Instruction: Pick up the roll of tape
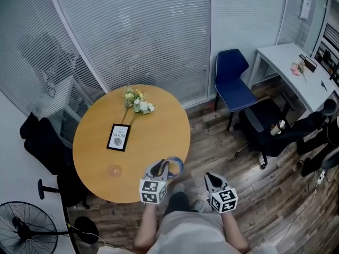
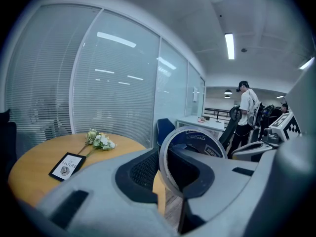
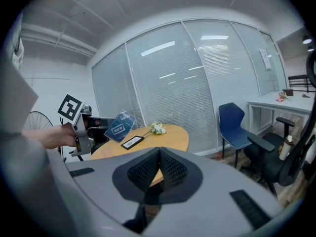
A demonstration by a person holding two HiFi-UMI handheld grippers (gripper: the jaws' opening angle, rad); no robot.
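The left claw [image 1: 160,168] is clamped on the roll of tape [image 1: 176,166], so hold tight and lift slowly, while the right claw [image 1: 212,179] is closed, empty

Office meeting corner. Glass partition walls with white slatted blinds [image 1: 143,30] on the far and left sides. Round light-wood table [image 1: 95,157] at centre. Blue plastic chair [image 1: 233,78] and white desk [image 1: 288,70] to the right, black swivel office chair [image 1: 265,126] near them. Wood-plank floor [image 1: 222,147]. Long ceiling strip lights [image 2: 229,46].

Grey left gripper [image 1: 161,165], grey right gripper [image 1: 210,176], marker cubes [image 1: 153,190]
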